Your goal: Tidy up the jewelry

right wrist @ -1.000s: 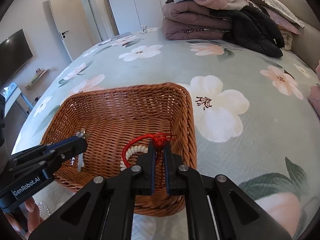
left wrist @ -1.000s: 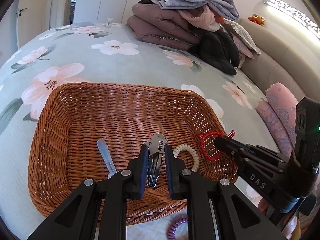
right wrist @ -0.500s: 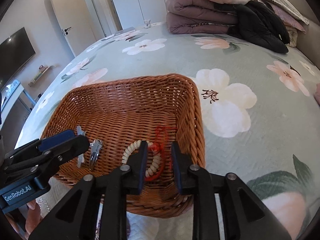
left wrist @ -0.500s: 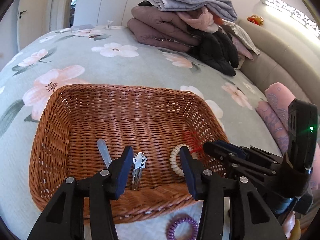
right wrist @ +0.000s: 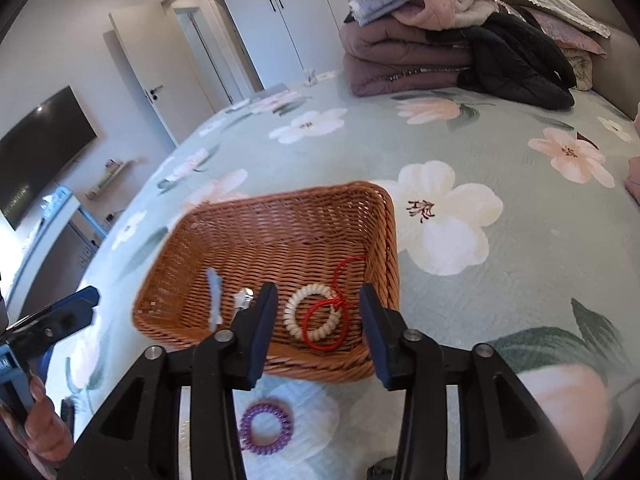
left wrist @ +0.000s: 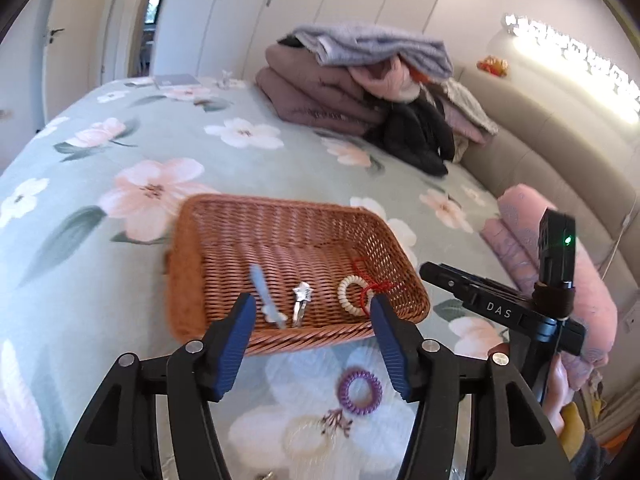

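Both of our grippers, the left gripper [left wrist: 310,338] and right gripper [right wrist: 316,330], are opening with nothing between their jaws. In the wicker basket [right wrist: 384,216] on the bed [right wrist: 500,152] lie a cream coil bracelet [right wrist: 314,312] under a red cord [right wrist: 326,320], a silver clip [left wrist: 301,304] at its 9 o'clock and a pale blue clip [left wrist: 266,300] beyond. A purple coil band [right wrist: 264,428] lies on the bed at the basket's 6 o'clock.

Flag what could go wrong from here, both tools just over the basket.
1. The purple coil lies on the bed outside the basket, partly hidden under the right tool; it could be missed.
2. The red cord lies looped over the white coil; shifting one may drag the other.
3. The left tool, jaws opening and empty, hangs near the rim and might knock it.
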Action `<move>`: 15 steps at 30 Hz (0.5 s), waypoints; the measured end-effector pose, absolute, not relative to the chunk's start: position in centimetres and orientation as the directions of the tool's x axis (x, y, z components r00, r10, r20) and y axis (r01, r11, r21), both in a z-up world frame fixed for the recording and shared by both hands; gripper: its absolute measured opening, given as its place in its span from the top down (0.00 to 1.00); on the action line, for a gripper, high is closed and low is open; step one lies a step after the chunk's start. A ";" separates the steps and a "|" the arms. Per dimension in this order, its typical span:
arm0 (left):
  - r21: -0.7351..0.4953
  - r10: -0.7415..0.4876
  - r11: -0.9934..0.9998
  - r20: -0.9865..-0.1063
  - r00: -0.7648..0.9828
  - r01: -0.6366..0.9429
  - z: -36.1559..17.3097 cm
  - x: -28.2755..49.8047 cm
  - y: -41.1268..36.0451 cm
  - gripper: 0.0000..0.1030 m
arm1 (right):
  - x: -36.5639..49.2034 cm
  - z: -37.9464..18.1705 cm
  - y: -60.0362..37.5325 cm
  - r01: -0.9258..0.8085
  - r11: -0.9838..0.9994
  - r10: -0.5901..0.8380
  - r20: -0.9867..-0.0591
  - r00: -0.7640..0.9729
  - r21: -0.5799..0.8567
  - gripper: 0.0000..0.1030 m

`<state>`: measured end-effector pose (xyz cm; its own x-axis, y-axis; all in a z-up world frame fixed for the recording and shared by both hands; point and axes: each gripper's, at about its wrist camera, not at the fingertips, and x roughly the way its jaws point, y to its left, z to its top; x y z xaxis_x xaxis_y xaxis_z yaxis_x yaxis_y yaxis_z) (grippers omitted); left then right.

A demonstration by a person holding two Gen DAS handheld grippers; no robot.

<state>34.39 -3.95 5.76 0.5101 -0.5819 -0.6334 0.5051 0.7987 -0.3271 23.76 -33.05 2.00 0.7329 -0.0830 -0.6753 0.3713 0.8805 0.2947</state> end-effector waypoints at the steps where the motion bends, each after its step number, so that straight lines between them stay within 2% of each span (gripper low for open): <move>1: -0.332 -0.583 0.800 -0.626 0.518 0.499 6.2 34.1 -3.0 0.40 | 23.4 2.3 -32.9 0.365 0.880 -0.077 -0.668 0.740 0.303 0.48; 4: -0.339 -0.579 0.808 -0.606 0.546 0.482 7.4 33.0 -0.4 0.40 | 22.5 3.2 -32.0 0.348 0.887 -0.074 -0.650 0.757 0.303 0.42; 15: -0.380 -0.606 0.793 -0.573 0.552 0.476 7.2 29.0 2.7 0.40 | 20.7 3.9 -29.7 0.331 0.898 -0.072 -0.646 0.760 0.289 0.42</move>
<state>29.03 2.66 7.24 0.5517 -0.6056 -0.5735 0.4758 0.7933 -0.3799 20.74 -29.68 3.87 0.7597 -0.0717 -0.6463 0.3305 0.8985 0.2889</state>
